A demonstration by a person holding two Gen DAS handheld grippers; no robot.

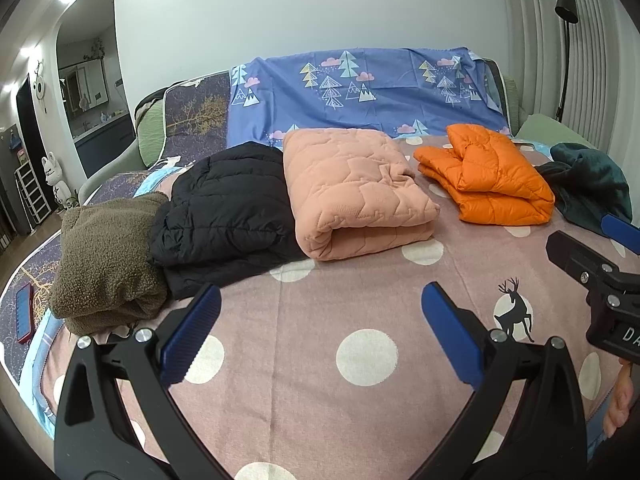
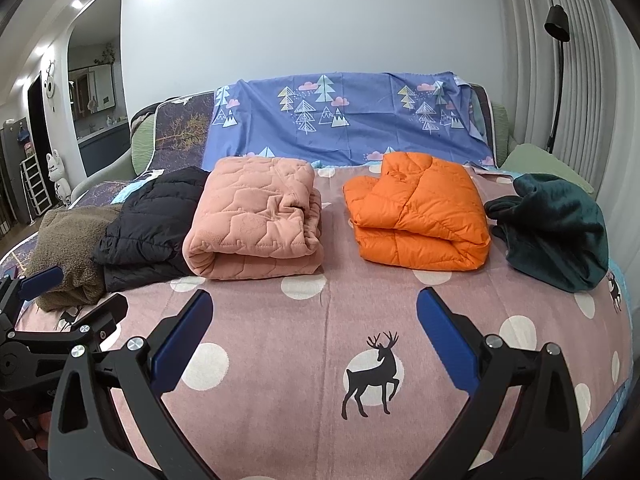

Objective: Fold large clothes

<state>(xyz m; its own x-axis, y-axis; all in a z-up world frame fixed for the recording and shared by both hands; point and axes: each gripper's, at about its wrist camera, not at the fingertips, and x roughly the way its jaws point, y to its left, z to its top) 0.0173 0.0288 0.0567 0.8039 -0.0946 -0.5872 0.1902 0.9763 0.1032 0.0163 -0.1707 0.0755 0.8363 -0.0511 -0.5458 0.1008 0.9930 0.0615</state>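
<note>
Folded clothes lie in a row on the pink dotted bedspread [image 1: 320, 320]: a brown fleece [image 1: 108, 256], a black puffer jacket [image 1: 224, 208], a pink quilted jacket [image 1: 352, 192] and an orange puffer jacket [image 1: 488, 176]. A dark green garment [image 1: 592, 184] lies crumpled at the far right. The same row shows in the right wrist view: brown fleece [image 2: 68, 240], black jacket [image 2: 148, 220], pink jacket [image 2: 256, 220], orange jacket [image 2: 420, 208], green garment [image 2: 556, 228]. My left gripper [image 1: 320, 300] is open and empty above the spread. My right gripper [image 2: 314, 308] is open and empty too.
A blue tree-print sheet [image 1: 360, 88] drapes the sofa back. A red phone [image 1: 24, 312] lies at the left edge. A floor lamp [image 1: 566, 48] stands at the right by the curtains. The right gripper shows at the left view's right edge [image 1: 600, 272].
</note>
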